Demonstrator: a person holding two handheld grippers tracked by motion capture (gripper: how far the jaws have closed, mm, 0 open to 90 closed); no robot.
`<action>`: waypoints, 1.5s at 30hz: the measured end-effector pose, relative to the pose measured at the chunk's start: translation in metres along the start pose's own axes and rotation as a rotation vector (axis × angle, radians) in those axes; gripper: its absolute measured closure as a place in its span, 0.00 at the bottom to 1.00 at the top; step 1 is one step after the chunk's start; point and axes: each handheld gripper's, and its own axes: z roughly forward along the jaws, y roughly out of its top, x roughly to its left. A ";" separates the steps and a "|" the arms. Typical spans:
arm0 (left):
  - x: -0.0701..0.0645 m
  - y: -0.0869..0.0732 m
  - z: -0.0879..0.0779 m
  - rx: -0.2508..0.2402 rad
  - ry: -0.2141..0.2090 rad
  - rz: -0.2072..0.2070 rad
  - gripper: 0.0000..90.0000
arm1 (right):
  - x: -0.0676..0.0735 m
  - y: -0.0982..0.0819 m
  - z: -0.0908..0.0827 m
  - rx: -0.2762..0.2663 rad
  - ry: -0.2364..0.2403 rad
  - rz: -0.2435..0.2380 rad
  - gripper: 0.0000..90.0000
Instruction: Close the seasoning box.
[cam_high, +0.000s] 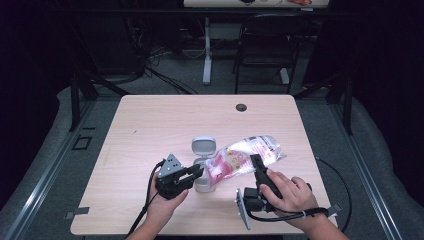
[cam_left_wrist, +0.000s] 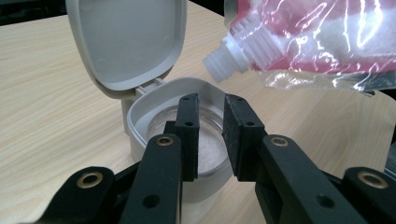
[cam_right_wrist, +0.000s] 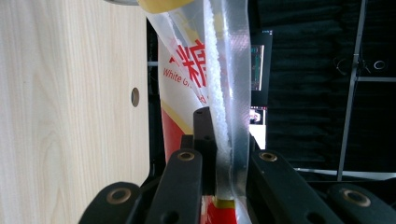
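Above the open container (cam_high: 204, 170), pouch (cam_high: 245, 155) pinched in right gripper (cam_high: 256, 165); left gripper (cam_high: 196, 172) part-open, empty.

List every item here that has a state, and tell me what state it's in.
Grey container: lid flipped open, upright, white contents inside.
Refill pouch: cap off, tilted, spout aimed at the container.
Left tool: partly closed, at the container.
Right tool: shut on the pouch.

Probably a lab: black curtains (cam_high: 30, 60), cables (cam_high: 150, 65)
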 end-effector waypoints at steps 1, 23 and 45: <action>-0.001 0.000 0.001 -0.002 -0.002 -0.008 0.85 | 0.000 0.000 0.000 0.000 0.000 0.000 0.95; -0.007 0.007 0.012 -0.009 -0.029 0.001 0.85 | 0.007 -0.003 -0.003 -0.015 0.008 0.035 0.95; -0.002 0.022 0.004 -0.066 0.008 0.010 0.78 | 0.015 -0.005 -0.005 -0.039 0.023 0.103 0.96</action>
